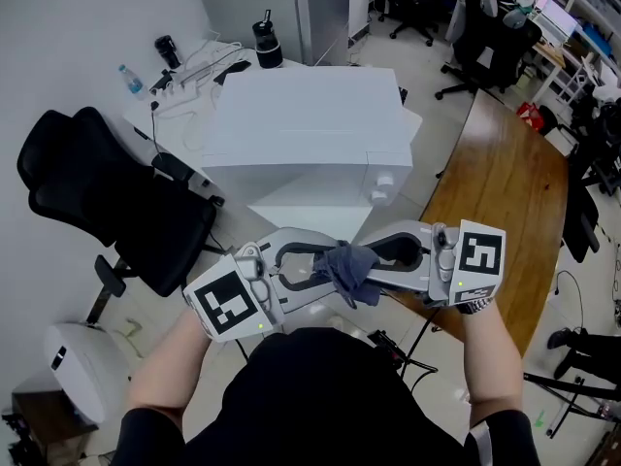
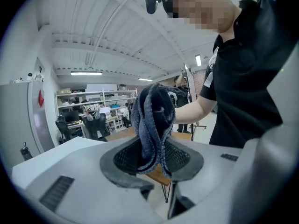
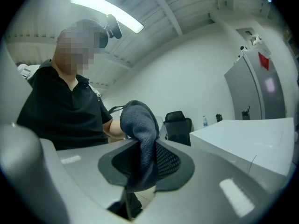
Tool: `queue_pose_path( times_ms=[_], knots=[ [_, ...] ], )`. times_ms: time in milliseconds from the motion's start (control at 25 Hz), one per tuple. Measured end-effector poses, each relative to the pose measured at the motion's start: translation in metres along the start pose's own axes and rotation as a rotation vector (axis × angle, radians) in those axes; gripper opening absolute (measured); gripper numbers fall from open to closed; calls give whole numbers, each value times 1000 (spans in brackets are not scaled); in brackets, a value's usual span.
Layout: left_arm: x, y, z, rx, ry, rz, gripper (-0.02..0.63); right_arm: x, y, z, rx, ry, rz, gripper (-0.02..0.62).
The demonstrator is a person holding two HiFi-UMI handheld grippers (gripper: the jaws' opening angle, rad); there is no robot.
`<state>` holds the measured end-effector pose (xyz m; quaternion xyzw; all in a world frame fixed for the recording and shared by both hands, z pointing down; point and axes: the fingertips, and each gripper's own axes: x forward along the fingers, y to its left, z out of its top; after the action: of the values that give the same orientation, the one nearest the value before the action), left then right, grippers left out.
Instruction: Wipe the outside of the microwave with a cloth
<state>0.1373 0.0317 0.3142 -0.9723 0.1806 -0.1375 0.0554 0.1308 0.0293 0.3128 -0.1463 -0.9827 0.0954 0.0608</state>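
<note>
L tongs (image 1: pixel 320 272) & R tongs (image 1: pixel 374 260) both pinch cloth (image 1: pixel 347 272) near microwave (image 1: pixel 310 124).

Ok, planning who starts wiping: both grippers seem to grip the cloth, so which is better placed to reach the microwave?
Probably right. The left gripper and right gripper both pinch the cloth, but the microwave shows close beside the right gripper's jaws in its own view.

The cloth (image 1: pixel 346 272) is dark blue-grey. The microwave (image 1: pixel 310 124) is plain white. The left hand-held gripper (image 2: pixel 152 161) and right hand-held gripper (image 3: pixel 145 164) are pale grey, with black mesh-patterned pads (image 2: pixel 123 158) and black-and-white square markers (image 1: pixel 231 304).
</note>
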Motion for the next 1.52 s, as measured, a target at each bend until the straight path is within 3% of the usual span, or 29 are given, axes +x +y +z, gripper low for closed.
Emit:
queue_pose_path(
  times_ms=[120, 400, 520, 600, 680, 1000, 1280, 1520],
  knots=[
    [-4, 3, -1, -35, -12, 23, 89, 0, -1, 2, 4, -7, -5, 93],
    [-21, 15, -13, -134, -15, 138, 69, 1, -17, 0, -20, 4, -93, 163],
    [-40, 25, -24, -168, -3, 212, 69, 2, -34, 6, -42, -18, -181, 156],
    [-54, 30, -35, -193, 15, 258, 69, 2, -48, 9, -59, -44, -255, 94],
    [-69, 36, -51, -217, 43, 310, 69, 4, -60, 10, -80, -63, -334, 2],
    [-149, 70, -128, -238, 160, 536, 71, 46, -98, 9, -144, -38, -550, 2],
    [-215, 108, -191, -227, 303, 690, 71, 96, -130, 16, -150, -29, -609, 1],
    [-260, 141, -245, -239, 409, 751, 71, 123, -166, 29, -141, -45, -695, 1]
  ],
)
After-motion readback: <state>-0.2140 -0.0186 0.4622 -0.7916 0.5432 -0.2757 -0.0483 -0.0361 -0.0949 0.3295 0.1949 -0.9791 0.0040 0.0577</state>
